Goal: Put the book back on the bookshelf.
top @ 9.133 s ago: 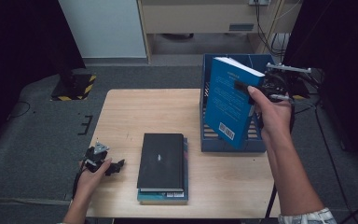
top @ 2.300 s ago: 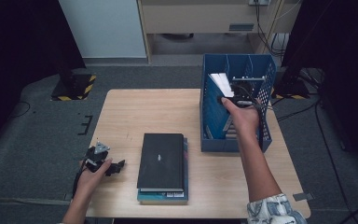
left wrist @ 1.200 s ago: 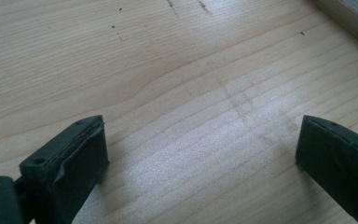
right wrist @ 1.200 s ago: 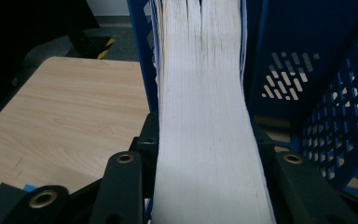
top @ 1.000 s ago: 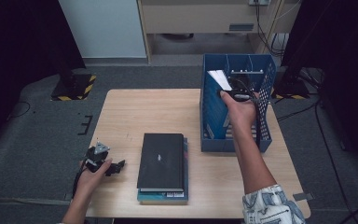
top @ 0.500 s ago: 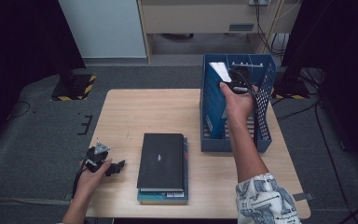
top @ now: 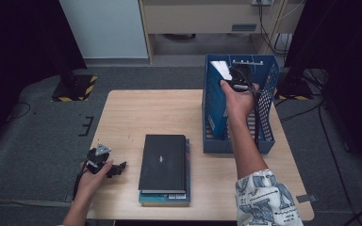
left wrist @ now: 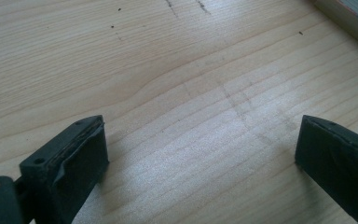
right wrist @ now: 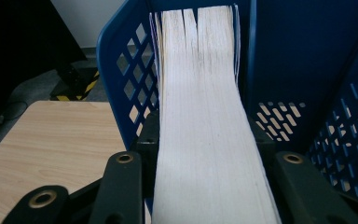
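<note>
Right gripper view: page edges of one book (right wrist: 200, 116) running straight up between the two black jaws of the right gripper (right wrist: 205, 172), pads pressed against its covers on either side, spine and title hidden. Book standing upright inside a blue perforated file box (right wrist: 121, 84), its far end reaching past the jaws toward the box's back wall; lower edge cut off by the frame.

High view: same book (top: 219, 70) showing a white top corner and a blue cover (top: 216, 110), against the left wall of the file box (top: 268, 108), directly under and ahead of the right gripper (top: 238, 82); jaws masked there by the hand (top: 239, 99). One box, apparently three slots, the exact count hard to settle.

Two more books stacked flat on the wooden table (top: 132, 113), dark one (top: 162, 162) on a teal one (top: 166, 200) mostly covered, between the two grippers.

Left gripper (top: 104, 162) resting near the table's near left edge, just beside that stack.

Left gripper view: left gripper's (left wrist: 200, 154) two jaws spread wide over bare wood, nothing between them; book edge (left wrist: 349, 18) clipped at the upper right corner.
</note>
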`<move>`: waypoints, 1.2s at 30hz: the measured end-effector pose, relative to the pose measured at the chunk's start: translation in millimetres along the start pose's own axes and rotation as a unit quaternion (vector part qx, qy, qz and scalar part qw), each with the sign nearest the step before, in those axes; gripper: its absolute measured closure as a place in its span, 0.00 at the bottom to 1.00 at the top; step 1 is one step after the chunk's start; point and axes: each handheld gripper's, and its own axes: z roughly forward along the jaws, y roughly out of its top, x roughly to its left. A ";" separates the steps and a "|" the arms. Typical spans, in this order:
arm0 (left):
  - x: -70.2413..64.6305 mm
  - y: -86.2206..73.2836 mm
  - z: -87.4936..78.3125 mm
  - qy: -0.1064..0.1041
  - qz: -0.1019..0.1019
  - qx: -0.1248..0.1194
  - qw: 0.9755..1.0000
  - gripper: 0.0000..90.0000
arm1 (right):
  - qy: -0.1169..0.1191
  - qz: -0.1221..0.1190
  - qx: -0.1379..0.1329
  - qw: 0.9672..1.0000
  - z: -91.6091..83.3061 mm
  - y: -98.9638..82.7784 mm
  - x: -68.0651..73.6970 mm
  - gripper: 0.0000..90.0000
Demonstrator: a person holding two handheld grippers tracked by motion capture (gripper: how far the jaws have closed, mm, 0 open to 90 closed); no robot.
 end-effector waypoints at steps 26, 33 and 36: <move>0.1 0.3 0.0 0.000 0.000 0.001 1.000 0.02 | -0.010 -0.008 -0.009 1.000 8.8 -2.2 3.4 0.67; 0.1 0.2 -0.1 0.000 0.001 0.001 1.000 0.02 | -0.012 -0.007 -0.009 1.000 13.7 -8.4 4.1 0.67; 0.1 0.2 0.0 -0.001 0.001 0.001 1.000 0.02 | -0.013 -0.004 -0.013 1.000 15.4 -11.9 3.2 0.67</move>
